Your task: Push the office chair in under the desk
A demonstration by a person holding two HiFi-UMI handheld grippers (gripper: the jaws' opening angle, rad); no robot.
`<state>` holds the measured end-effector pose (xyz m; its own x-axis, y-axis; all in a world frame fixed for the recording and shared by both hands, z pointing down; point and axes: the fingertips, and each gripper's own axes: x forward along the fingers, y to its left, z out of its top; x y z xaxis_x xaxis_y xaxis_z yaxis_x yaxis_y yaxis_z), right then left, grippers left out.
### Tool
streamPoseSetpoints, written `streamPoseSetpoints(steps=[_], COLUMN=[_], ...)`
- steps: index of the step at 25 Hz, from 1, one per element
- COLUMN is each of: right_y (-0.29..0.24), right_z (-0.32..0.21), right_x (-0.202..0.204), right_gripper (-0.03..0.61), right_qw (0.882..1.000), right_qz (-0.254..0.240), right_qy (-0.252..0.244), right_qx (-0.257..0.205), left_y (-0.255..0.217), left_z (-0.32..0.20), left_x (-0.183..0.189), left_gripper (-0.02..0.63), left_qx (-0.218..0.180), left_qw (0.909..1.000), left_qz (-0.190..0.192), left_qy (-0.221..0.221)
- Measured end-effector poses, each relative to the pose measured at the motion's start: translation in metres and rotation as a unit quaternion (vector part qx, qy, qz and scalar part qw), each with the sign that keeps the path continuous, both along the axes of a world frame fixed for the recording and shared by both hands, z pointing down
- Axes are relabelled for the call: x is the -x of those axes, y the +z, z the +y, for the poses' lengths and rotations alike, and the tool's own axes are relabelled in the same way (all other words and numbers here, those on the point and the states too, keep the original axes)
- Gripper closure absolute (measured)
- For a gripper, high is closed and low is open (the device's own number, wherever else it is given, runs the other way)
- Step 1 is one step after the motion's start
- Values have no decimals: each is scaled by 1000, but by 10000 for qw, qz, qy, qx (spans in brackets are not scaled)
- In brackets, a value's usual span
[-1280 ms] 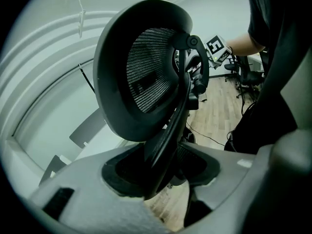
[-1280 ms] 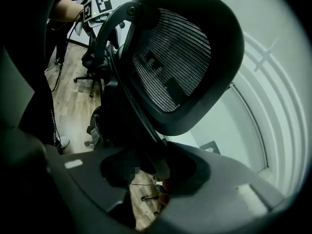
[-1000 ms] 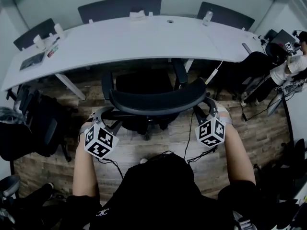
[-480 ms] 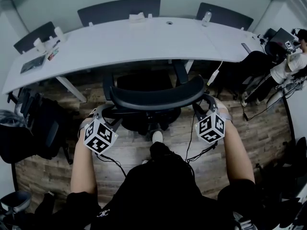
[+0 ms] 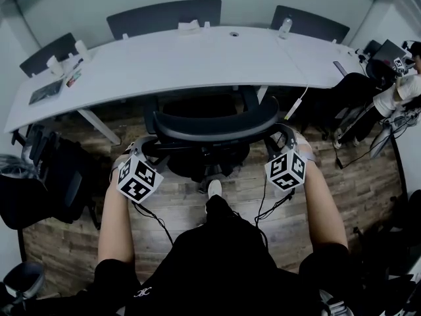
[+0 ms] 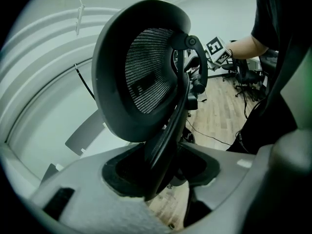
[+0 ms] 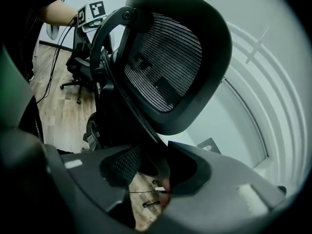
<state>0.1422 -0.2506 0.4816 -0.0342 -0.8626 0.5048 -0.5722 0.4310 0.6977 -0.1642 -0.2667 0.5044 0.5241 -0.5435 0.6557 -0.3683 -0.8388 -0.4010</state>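
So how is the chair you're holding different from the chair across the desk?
The office chair stands on the near side of the desk; the far chair stands behind it. The office chair's backrest is curved mesh; the far chair's looks flat. The left gripper and right gripper clamp the office chair's backrest edges; nothing touches the far chair. Both are dark.

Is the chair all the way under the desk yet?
Not quite. Done: the office chair faces the desk, and the front of its seat looks tucked beneath the desk's edge. In hand: the left gripper and right gripper each clamp one side of the backrest. Left: push the chair further in.
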Motion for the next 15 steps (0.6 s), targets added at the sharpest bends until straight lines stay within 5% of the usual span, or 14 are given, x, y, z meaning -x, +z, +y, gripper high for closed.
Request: streamPoseSetpoints(steps=[15], right_y=[0], right_z=[-76], right_x=[-2], right_gripper=[408], right_qw=[9998], right_qz=[-173], right_qy=[6], right_qx=[26], left_y=[1], left_z=[-94], left_x=[-4], left_gripper=[393], left_qx=[76], left_qw=[9998], left_qz=[10], left_qy=[164])
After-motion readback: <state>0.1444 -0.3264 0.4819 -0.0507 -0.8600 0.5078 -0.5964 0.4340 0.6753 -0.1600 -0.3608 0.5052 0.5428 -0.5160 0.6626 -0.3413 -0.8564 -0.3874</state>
